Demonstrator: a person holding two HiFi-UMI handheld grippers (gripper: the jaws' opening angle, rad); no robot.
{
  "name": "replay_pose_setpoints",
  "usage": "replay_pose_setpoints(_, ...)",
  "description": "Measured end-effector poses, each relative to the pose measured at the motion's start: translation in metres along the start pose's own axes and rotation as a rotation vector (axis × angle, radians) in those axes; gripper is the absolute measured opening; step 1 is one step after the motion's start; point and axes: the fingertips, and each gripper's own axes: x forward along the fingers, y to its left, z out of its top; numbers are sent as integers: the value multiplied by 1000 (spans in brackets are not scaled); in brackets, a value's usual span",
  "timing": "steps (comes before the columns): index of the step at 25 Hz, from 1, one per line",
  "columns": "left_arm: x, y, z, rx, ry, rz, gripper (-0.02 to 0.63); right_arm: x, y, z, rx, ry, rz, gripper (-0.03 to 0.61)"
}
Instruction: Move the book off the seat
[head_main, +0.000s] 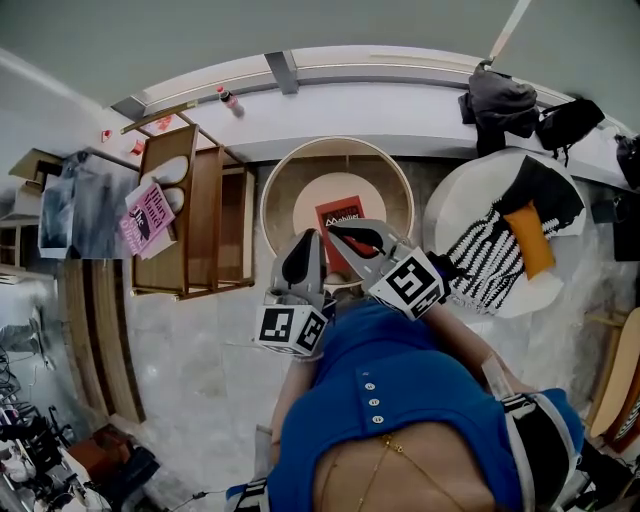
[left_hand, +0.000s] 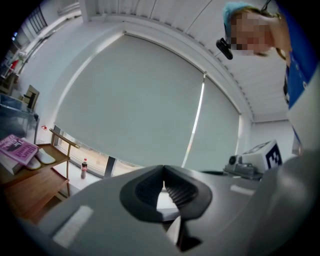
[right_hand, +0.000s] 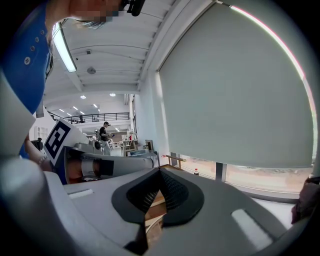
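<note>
A red book (head_main: 338, 218) lies flat on the pale seat of a round tub chair (head_main: 285, 190) straight ahead in the head view. My left gripper (head_main: 304, 250) and right gripper (head_main: 345, 237) are held side by side in front of the blue-shirted torso, above the chair's near rim. The right one covers the book's near edge. Both are shut with nothing between their pads. The left gripper (left_hand: 163, 172) looks up at a grey window blind. The right gripper (right_hand: 160, 175) points at the same window wall, with pale wood showing through the slit under its jaws.
A wooden rack (head_main: 205, 220) at the left carries a pink book (head_main: 146, 218) and white slippers. A second round chair (head_main: 455, 215) at the right holds a striped cloth and an orange cushion (head_main: 528, 240). A small bottle (head_main: 230, 100) stands on the window sill. Dark bags (head_main: 500, 100) hang behind.
</note>
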Motion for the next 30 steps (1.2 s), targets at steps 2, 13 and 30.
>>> replay_pose_setpoints(2,-1,0,-1,2,3,0,2,1,1,-2,5,-3,-3,-2)
replay_pose_setpoints(13,-5,1,-7,-2,41,9,2,3,12,-11,63,27,18,-2)
replay_pose_setpoints(30,-11,-3,-16,-14,57,12,2,-7,12,-19,88,40,-5,-2)
